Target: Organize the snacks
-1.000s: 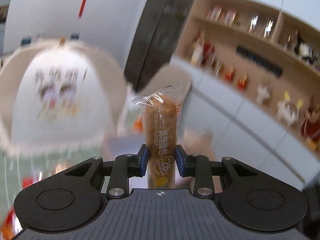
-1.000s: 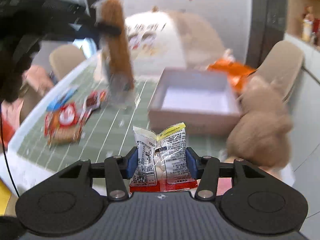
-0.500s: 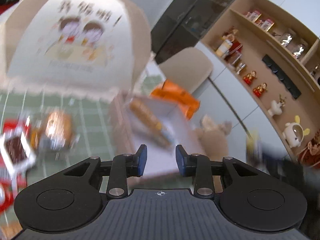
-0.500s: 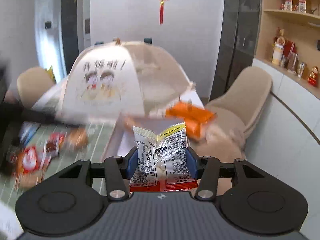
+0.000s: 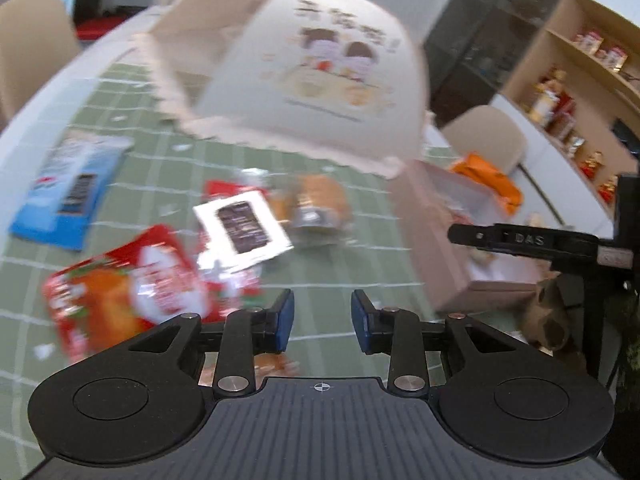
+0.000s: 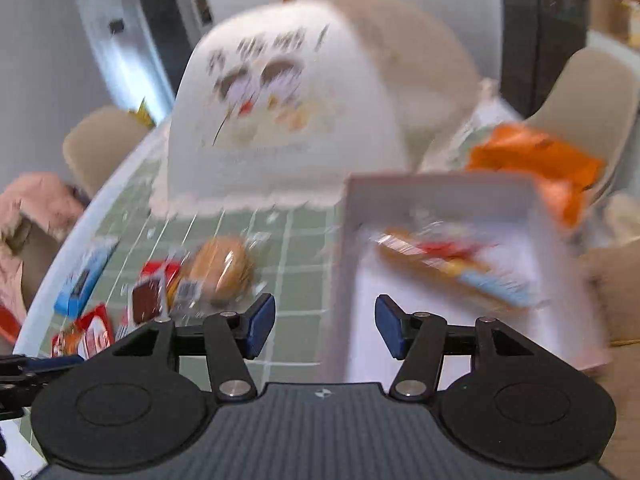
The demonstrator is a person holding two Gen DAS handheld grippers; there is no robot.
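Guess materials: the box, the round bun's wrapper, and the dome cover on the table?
Box: looks like matte pale cardboard; straight, stiff walls, no shine.
Bun wrapper: probably thin clear plastic film; the brown bun shows through, and the wrap glints and crinkles.
Dome cover: seemingly soft matte fabric or mesh, printed with cartoon figures, with a scalloped hem; blur leaves the weave open.

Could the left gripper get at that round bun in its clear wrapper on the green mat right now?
Probably yes. The left gripper is open and empty, and the bun lies straight ahead on the mat, nothing between them.
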